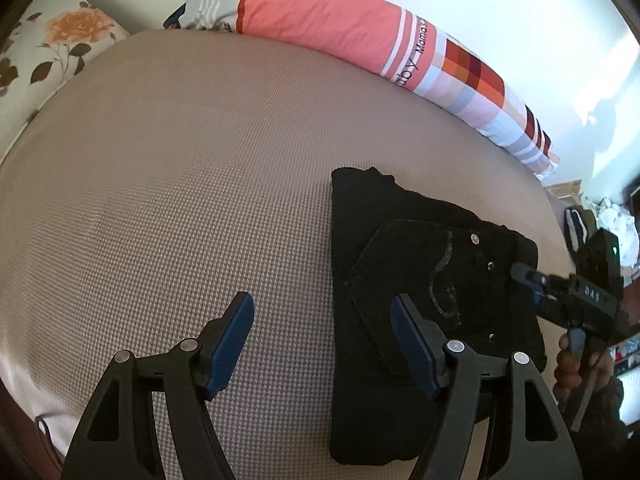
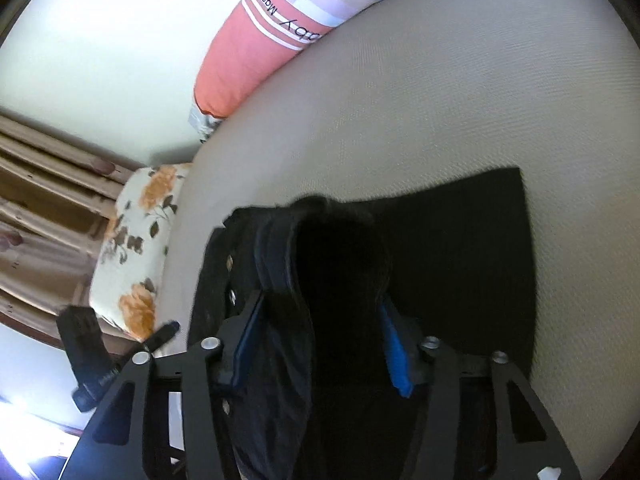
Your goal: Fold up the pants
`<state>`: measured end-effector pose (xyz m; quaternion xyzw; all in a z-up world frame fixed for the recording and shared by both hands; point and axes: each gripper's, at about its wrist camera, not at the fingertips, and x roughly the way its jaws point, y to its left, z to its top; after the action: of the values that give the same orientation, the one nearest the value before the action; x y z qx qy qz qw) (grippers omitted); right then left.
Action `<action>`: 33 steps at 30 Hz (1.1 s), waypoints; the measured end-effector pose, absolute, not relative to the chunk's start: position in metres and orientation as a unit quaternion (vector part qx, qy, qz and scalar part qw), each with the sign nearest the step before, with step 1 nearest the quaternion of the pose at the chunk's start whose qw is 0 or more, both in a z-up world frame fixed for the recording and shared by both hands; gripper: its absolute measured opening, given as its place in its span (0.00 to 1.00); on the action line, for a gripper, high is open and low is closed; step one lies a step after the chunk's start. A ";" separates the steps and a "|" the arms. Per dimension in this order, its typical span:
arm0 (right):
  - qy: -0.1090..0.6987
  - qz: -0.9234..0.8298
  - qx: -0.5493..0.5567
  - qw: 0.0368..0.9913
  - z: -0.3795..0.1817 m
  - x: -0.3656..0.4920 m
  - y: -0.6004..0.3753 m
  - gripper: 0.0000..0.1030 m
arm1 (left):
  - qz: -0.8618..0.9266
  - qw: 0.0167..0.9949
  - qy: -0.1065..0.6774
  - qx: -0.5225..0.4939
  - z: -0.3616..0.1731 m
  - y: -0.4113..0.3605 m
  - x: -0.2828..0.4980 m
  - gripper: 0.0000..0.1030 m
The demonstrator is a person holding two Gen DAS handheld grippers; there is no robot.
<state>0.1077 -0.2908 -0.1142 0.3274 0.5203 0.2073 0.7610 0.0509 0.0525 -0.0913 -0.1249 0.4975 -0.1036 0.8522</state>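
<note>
One pair of black pants point(image 1: 420, 280), folded compact, is laid on the bed point(image 1: 180, 180). Its waistband edge is gathered between the right gripper point(image 2: 320, 328), clenched on it; the left gripper point(image 1: 324, 340) is held released alongside. Final fold judged in hand; a lift-over is called for next.

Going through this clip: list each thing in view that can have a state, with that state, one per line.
Black pants: folded into a compact stack on the bed, back pocket up.
Left gripper: open, fingers empty, at the stack's edge.
Right gripper: shut on the pants, fabric bunched between its fingers.
Long pink pillow: lying along the wall.
</note>
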 end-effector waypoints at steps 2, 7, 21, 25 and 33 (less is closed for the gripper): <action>0.522 0.209 0.336 0.756 -0.112 0.110 -0.288 0.17 | -0.105 0.852 0.498 -0.121 -0.092 0.050 0.052 0.69; 0.497 0.199 0.321 0.781 -0.074 0.094 -0.285 0.11 | -0.120 0.858 0.487 -0.107 -0.084 0.040 0.056 0.69; 0.506 0.070 0.314 0.800 -0.106 0.072 -0.343 0.17 | -0.172 0.859 0.481 -0.032 -0.088 -0.024 0.084 0.69; 0.510 0.057 0.293 0.806 -0.101 0.074 -0.337 0.26 | -0.164 0.839 0.519 -0.013 -0.119 -0.033 0.095 0.69; 0.523 0.050 0.261 0.809 -0.076 0.042 -0.333 0.30 | -0.189 0.826 0.531 -0.014 -0.122 -0.035 0.077 0.69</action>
<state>0.0420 -0.3326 -0.0763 0.2615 0.5235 0.0496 0.8094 0.0766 -0.0350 -0.1217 -0.0143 0.5314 -0.1887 0.8257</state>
